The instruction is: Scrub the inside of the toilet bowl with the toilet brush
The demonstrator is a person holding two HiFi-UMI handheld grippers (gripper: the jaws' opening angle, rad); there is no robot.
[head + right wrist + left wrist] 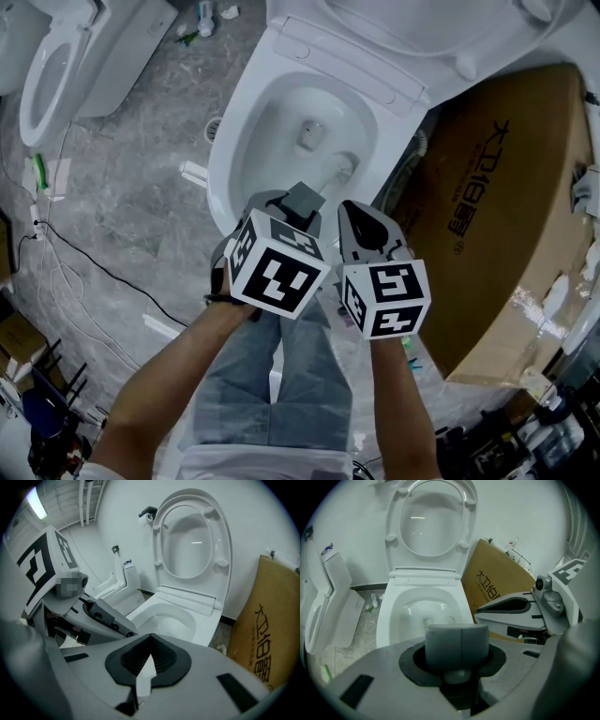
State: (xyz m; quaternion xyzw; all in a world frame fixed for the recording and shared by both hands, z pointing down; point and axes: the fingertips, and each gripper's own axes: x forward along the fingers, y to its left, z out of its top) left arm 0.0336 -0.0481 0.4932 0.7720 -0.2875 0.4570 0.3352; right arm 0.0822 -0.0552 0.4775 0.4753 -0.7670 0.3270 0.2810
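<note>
The white toilet bowl [234, 141] stands open with its seat and lid [426, 517] raised. Both grippers hover over its near rim. My left gripper [298, 202] is shut on a short grey cylindrical piece [457, 644] that sticks up between its jaws. Close on its right, my right gripper [356, 214] is shut on a thin white handle [145, 674]. That handle runs down toward a pale brush head [342, 167] against the bowl's right inner wall. Little of the brush shows beyond that.
A large brown cardboard box [506, 206] leans right of the toilet. A second toilet [56, 66] stands at far left, with cables [66, 253] and small bottles [202, 19] on the grey floor. The person's legs [281, 384] are below the grippers.
</note>
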